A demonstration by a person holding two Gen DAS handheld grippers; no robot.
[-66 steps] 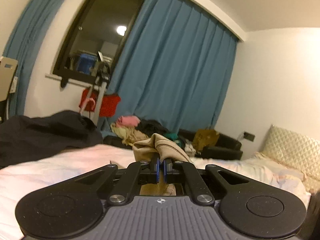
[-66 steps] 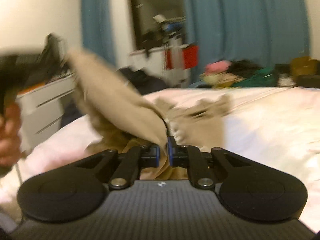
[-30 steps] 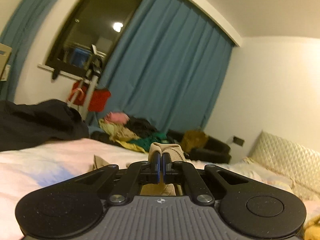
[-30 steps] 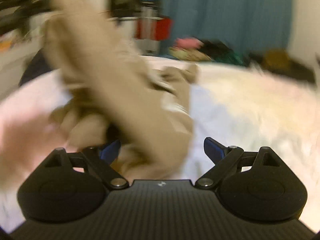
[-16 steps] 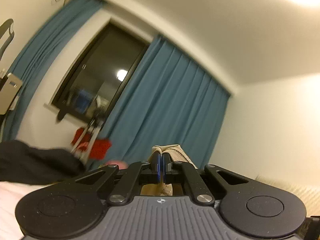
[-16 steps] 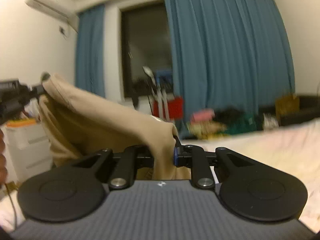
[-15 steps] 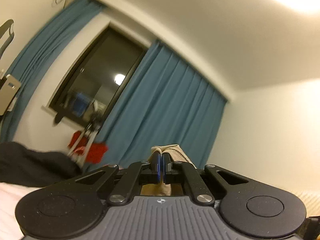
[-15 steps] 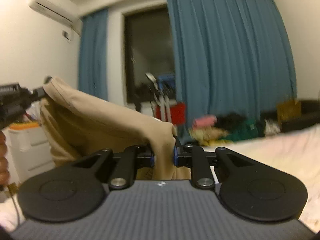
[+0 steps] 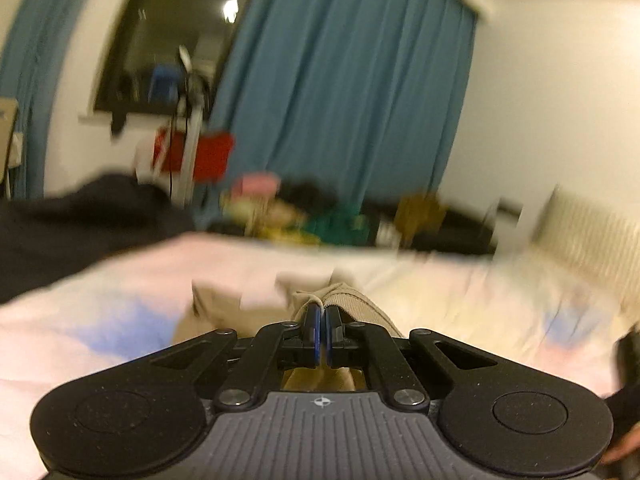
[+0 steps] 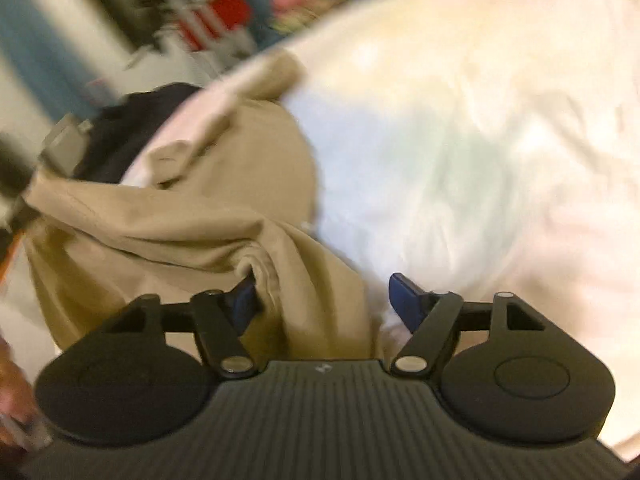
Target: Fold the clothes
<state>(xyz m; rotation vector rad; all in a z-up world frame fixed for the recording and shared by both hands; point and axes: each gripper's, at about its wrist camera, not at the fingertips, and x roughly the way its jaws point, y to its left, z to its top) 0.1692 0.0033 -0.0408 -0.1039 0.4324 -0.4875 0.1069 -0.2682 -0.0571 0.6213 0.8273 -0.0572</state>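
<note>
One tan garment (image 10: 224,216), one bed (image 10: 480,120), two blue curtains (image 9: 340,92).

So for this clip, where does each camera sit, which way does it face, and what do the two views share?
Left wrist: on the left gripper, facing across the bed toward blue curtains; its jaws are shut on the tan garment.
Right wrist: on the right gripper, tilted down at the bed; its jaws have just been opening, with the tan garment between them; a hand at the left edge.
Shared: the garment, the bed, the red item near the window.
</note>
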